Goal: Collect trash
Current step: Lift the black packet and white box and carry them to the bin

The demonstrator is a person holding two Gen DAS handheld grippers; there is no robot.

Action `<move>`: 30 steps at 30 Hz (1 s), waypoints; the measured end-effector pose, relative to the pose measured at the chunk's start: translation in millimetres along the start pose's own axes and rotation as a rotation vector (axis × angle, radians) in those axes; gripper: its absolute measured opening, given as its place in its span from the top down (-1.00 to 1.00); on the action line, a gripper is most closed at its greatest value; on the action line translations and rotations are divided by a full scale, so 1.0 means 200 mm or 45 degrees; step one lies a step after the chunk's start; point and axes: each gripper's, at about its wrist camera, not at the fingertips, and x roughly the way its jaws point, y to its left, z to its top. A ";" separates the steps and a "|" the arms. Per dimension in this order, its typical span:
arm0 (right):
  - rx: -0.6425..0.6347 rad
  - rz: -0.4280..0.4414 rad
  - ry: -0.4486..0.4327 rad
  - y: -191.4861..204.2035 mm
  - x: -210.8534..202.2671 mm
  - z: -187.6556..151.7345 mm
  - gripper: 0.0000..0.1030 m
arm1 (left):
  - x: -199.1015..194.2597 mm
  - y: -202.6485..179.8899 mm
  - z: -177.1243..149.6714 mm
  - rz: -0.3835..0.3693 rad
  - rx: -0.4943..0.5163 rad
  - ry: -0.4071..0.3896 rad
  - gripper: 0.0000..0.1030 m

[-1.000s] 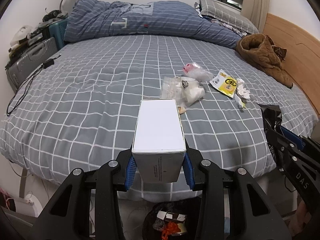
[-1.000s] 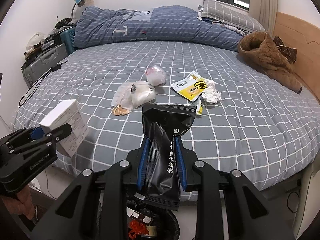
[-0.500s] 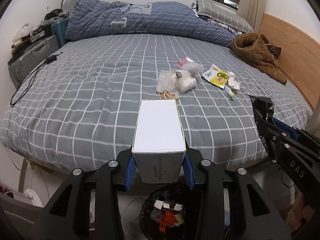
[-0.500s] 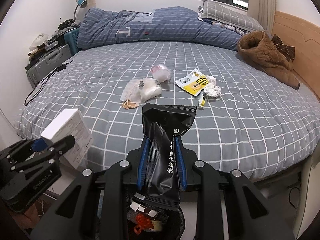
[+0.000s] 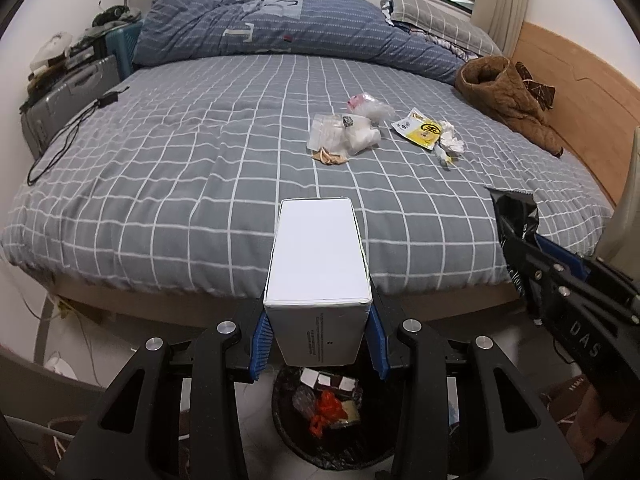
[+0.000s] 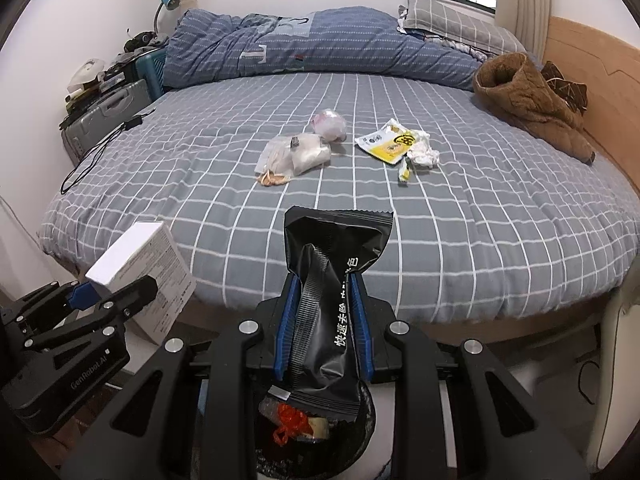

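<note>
Below both grippers, black-lined round trash bin (image 5: 328, 420): left gripper (image 5: 318, 340) clamping white rectangular cardboard box (image 5: 318, 280), right gripper (image 6: 322, 328) pinching crinkled black foil wrapper (image 6: 328, 300); centre over opening, then release.

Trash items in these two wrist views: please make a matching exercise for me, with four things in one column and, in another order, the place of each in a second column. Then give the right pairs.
Things:
1. white box
2. black wrapper
3. yellow packet
4. orange scrap

Places:
A. lying on the bed
B. clamped in the right gripper
C. inside the trash bin
D. clamped in the left gripper

Pairs: 1-D, 2-B, 3-A, 4-C
</note>
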 end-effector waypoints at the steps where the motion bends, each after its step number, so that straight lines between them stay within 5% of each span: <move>1: 0.003 0.005 0.005 0.00 -0.01 -0.01 0.50 | -0.01 0.00 -0.01 0.000 -0.006 0.005 0.25; 16: 0.011 0.043 0.085 0.08 -0.17 -0.20 0.50 | -0.13 0.00 -0.17 0.008 -0.042 0.078 0.25; 30: 0.001 0.032 0.278 0.06 0.19 -0.47 0.50 | 0.22 0.05 -0.40 -0.007 -0.048 0.250 0.25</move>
